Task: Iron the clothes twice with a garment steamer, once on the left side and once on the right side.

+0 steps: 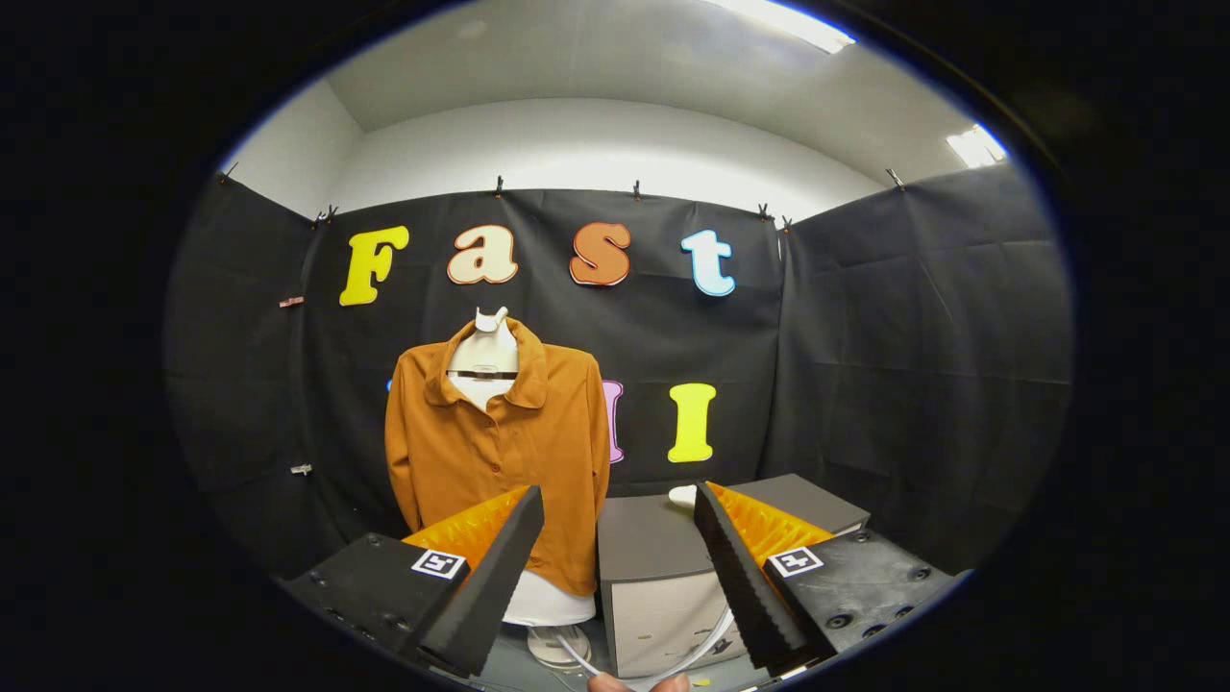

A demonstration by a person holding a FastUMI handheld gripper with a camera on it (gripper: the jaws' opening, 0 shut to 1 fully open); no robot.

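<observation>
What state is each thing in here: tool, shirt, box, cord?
tool: open, fingers spread, nothing between them.
orange shirt: buttoned, hanging on a white torso form, beyond the left finger.
grey box: standing beside the shirt, a white object on top.
white cord: slack, looping below the fingers.

Matt orange cloth shirt [500, 437], ribbed black foam pads [500, 567], smooth grey box [649, 567]

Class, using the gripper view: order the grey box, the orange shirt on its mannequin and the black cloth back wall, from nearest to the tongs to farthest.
The open tongs hold nothing.
1. Grey rectangular box: just ahead, between the fingers.
2. Orange buttoned shirt on the white mannequin: beyond, left of the box.
3. Black cloth back wall: behind both.
</observation>
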